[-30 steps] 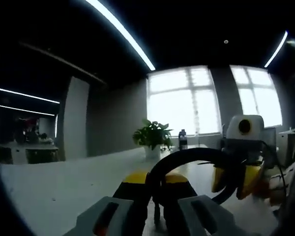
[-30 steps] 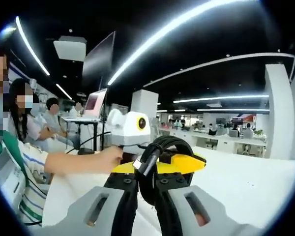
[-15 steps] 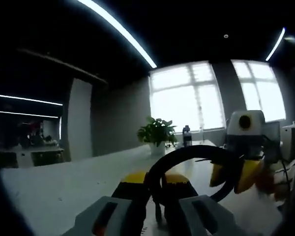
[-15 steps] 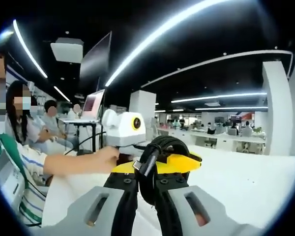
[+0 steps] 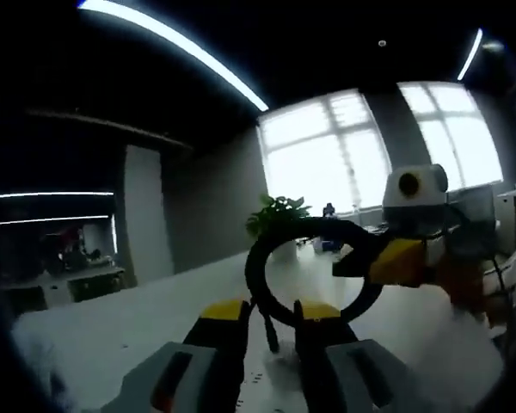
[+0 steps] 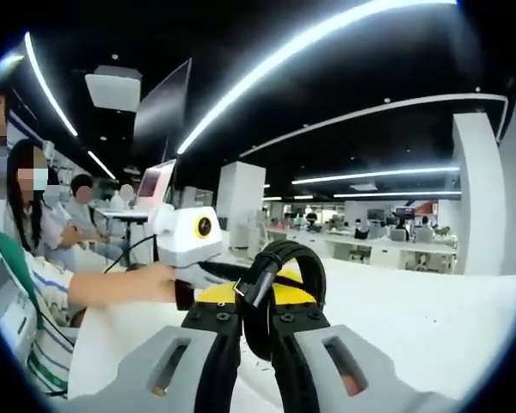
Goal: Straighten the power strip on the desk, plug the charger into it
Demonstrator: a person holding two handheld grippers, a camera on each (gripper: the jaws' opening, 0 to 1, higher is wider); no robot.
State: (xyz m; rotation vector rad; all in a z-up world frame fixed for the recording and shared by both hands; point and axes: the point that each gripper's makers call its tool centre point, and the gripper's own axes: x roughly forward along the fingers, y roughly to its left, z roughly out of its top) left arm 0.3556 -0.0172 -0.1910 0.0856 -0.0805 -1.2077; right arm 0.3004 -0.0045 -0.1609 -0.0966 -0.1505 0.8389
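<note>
In the left gripper view, the left gripper [image 5: 268, 320] has its yellow-tipped jaws pinched narrow on a thick black cable [image 5: 314, 271] curled into a loop, glossy and round, standing above a white desk [image 5: 138, 331]. The other gripper sits at 2 o'clock. In the right gripper view, the right gripper [image 6: 256, 320] clamps the same cable [image 6: 279, 284] loop dead centre; a hand [image 6: 146, 282] is at 9 o'clock. No lettering is readable.

Dim, backlit windows [image 5: 374, 142], soft blur
</note>
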